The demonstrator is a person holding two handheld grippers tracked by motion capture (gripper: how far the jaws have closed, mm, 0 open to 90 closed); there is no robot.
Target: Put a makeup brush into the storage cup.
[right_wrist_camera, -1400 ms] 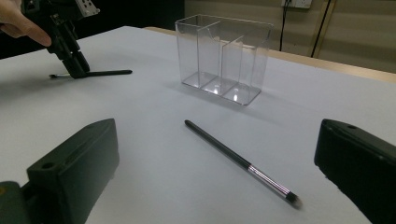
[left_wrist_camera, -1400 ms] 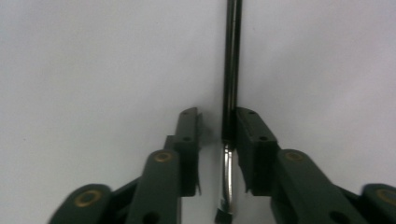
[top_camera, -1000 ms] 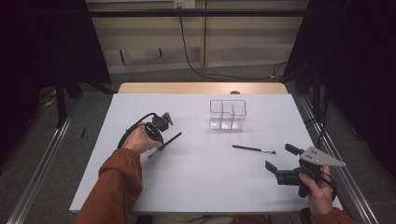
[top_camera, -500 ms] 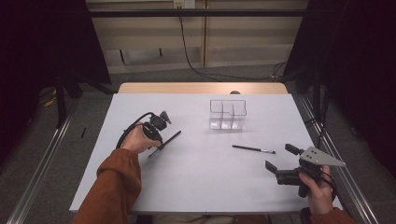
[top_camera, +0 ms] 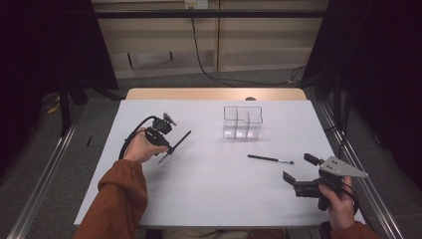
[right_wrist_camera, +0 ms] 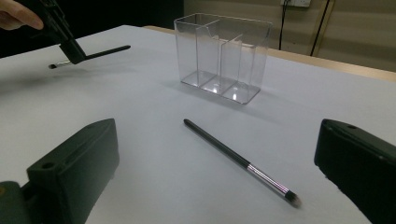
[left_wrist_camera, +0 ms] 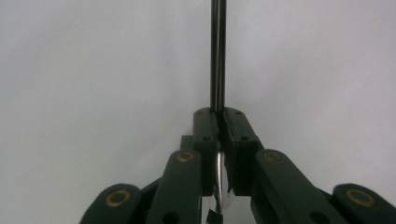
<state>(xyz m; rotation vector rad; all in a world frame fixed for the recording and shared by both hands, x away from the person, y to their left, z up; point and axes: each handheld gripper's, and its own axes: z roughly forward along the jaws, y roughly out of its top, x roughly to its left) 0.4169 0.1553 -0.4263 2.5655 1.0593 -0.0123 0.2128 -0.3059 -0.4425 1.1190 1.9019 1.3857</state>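
Nothing has shifted since the earlier frame: the left gripper (top_camera: pixel 169 145) pinches one slim black brush (top_camera: pixel 175 146) above the table's left, its long axis angled toward the clear organizer (top_camera: pixel 242 121) far to its right, while the right gripper (top_camera: pixel 298 173), jaws spread, faces a second brush (right_wrist_camera: pixel 240 162) lying crosswise just beyond it, with bristles clearer in the right gripper view.

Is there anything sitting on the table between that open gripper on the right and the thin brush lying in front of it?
Nothing visible. The right gripper has its jaws wide open, and bare white table runs from them to the brush. The clear organizer stands farther back, beyond it.
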